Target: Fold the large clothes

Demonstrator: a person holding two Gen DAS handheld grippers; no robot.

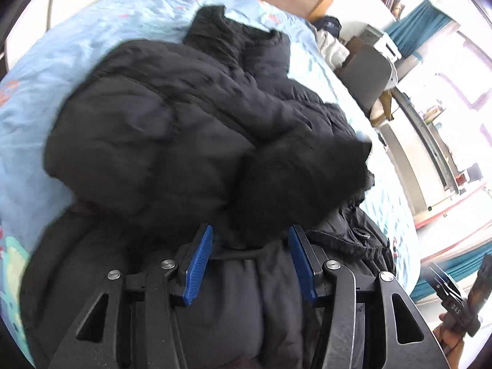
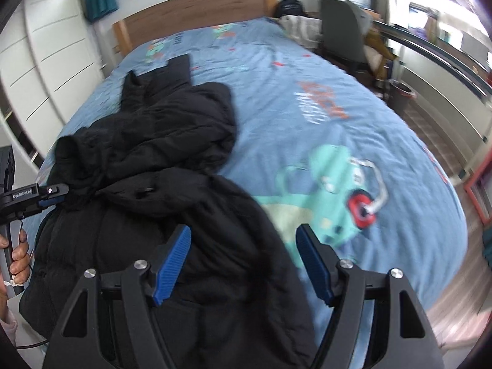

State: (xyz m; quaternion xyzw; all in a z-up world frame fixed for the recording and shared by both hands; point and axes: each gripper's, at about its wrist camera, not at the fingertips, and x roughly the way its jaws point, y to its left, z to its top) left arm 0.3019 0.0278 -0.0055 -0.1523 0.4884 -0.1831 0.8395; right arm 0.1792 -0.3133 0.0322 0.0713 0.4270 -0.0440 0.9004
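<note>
A large black puffer jacket point(image 1: 184, 141) lies bunched on a blue patterned bed point(image 1: 37, 117). My left gripper point(image 1: 250, 233) is open, its blue pads just above the jacket's lower part near the hem cord. In the right wrist view the jacket point(image 2: 153, 160) covers the bed's left side. My right gripper point(image 2: 243, 235) is open over the jacket's near right edge, empty. The left gripper point(image 2: 46, 198) shows at the left of that view, held by a hand, beside the jacket's edge. The right gripper's body point(image 1: 458, 295) shows at the lower right of the left wrist view.
The blue bedspread point(image 2: 338, 123) stretches to the right of the jacket. A wooden headboard point(image 2: 196, 9) is at the far end, with white wardrobes point(image 2: 52, 61) on the left. A grey chair point(image 2: 341, 27) and a bin point(image 2: 399, 95) stand beside the bed on the right.
</note>
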